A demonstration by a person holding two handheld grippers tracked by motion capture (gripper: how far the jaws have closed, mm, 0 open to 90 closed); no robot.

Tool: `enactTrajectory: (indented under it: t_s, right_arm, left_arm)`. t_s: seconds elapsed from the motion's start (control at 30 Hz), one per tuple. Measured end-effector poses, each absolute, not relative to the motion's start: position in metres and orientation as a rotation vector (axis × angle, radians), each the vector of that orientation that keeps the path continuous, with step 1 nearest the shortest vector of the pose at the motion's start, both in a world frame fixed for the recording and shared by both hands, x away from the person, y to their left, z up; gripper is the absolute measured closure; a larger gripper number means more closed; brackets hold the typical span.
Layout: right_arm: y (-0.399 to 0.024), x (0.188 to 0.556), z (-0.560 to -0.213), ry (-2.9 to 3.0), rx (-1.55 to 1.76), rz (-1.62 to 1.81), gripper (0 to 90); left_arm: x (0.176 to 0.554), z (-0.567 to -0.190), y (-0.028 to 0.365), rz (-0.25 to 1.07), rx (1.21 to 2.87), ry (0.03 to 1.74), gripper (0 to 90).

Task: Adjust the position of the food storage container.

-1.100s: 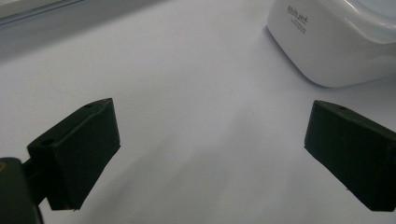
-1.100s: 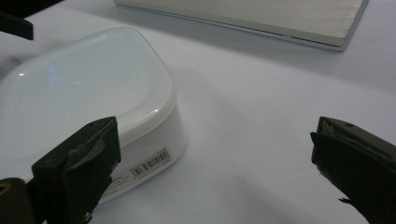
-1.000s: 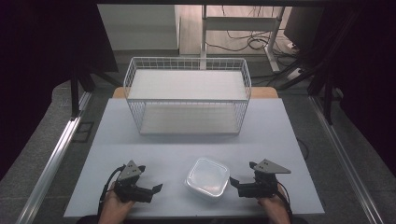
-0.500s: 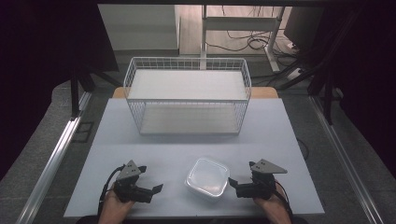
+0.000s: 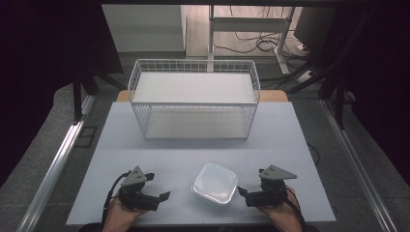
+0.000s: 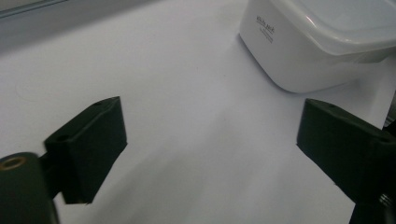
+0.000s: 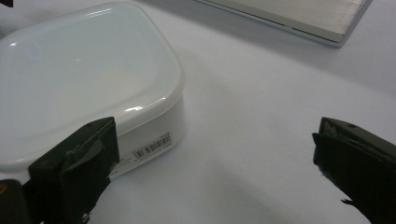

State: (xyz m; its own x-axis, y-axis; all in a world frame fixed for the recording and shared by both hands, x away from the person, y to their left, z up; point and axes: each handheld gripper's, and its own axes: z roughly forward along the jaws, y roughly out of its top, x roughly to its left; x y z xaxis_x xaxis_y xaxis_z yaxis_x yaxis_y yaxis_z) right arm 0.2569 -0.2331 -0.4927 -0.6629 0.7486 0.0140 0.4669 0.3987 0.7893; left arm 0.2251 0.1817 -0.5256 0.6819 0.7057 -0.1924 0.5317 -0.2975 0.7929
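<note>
1. I hold the left gripper (image 5: 162,196) and the right gripper (image 5: 242,192) with jaws wide, empty; the left's have just been closing slightly.
2. The lidded container (image 5: 215,184) sits between them on the table (image 5: 203,150).
3. Risk: the smooth lid may slip if pinched off-centre.

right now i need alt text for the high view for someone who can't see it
A lidded white plastic container sits at the near edge of a white table, between two hand-held tools: the left tool and the right tool, both open and pointing toward it without touching. Farther back stands a white wire basket.
</note>
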Motion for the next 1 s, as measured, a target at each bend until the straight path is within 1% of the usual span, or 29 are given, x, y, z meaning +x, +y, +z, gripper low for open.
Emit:
enactTrajectory:
  t_s: [0.07, 0.1, 0.13, 0.17, 0.2, 0.23, 0.27, 0.37, 0.43, 0.5, 0.53, 0.57, 0.6, 0.63, 0.73, 0.83, 0.93, 1.0]
  right_arm:
    - [-0.231, 0.255, -0.49, 2.328, 1.04, 1.131, 4.6]
    - [-0.23, 0.252, -0.489, 2.341, 1.039, 1.127, 8.5]
    - [-0.23, 0.252, -0.489, 2.341, 1.039, 1.127, 8.5]
    - [-0.23, 0.251, -0.488, 2.343, 1.048, 1.125, 10.9]
    - [-0.23, 0.25, -0.488, 2.346, 1.05, 1.125, 14.1]
    - [-0.231, 0.248, -0.488, 2.349, 1.058, 1.125, 21.3]
    - [-0.231, 0.248, -0.488, 2.349, 1.058, 1.125, 21.3]
    - [-0.231, 0.246, -0.487, 2.365, 1.065, 1.146, 35.2]
    - [-0.23, 0.246, -0.487, 2.388, 1.071, 1.149, 44.7]
    - [-0.228, 0.246, -0.488, 2.427, 1.055, 1.141, 51.9]
    - [-0.227, 0.247, -0.489, 2.441, 1.055, 1.132, 55.4]
    - [-0.227, 0.248, -0.491, 2.471, 1.062, 1.133, 61.9]
    - [-0.227, 0.248, -0.491, 2.471, 1.062, 1.133, 61.9]
    - [-0.227, 0.248, -0.491, 2.481, 1.065, 1.13, 65.3]
    - [-0.225, 0.247, -0.492, 2.507, 1.071, 1.114, 75.2]
    - [-0.223, 0.247, -0.494, 2.546, 1.06, 1.12, 83.8]
    - [-0.22, 0.247, -0.494, 2.57, 1.05, 1.12, 88.1]
    - [-0.218, 0.248, -0.494, 2.58, 1.054, 1.137, 88.7]
  left_arm:
    - [0.224, -0.524, 0.18, 0.236, 1.981, 0.947, 15.7]
    - [0.223, -0.522, 0.179, 0.224, 1.979, 0.933, 24.7]
    - [0.223, -0.522, 0.179, 0.224, 1.979, 0.933, 27.9]
    - [0.223, -0.521, 0.179, 0.218, 1.978, 0.929, 27.9]
    - [0.224, -0.52, 0.178, 0.21, 1.976, 0.921, 31.6]
    - [0.224, -0.519, 0.177, 0.206, 1.973, 0.912, 39.3]
    - [0.225, -0.519, 0.176, 0.203, 1.971, 0.908, 39.3]
    - [0.229, -0.517, 0.172, 0.192, 1.969, 0.894, 47.2]
    - [0.233, -0.517, 0.168, 0.165, 1.966, 0.881, 54.4]
    - [0.239, -0.516, 0.164, 0.144, 1.964, 0.871, 59.6]
    - [0.241, -0.516, 0.161, 0.123, 1.953, 0.868, 63.8]
    - [0.246, -0.516, 0.156, 0.104, 1.957, 0.853, 69.9]
    - [0.246, -0.516, 0.156, 0.104, 1.957, 0.853, 73.3]
    - [0.248, -0.516, 0.152, 0.113, 1.968, 0.85, 73.3]
    - [0.254, -0.517, 0.145, 0.098, 1.993, 0.842, 82.9]
    - [0.26, -0.52, 0.138, 0.059, 1.987, 0.838, 89.1]
    - [0.262, -0.521, 0.129, 0.045, 1.995, 0.822, 90.0]
    - [0.262, -0.521, 0.124, 0.046, 2.013, 0.815, 90.0]
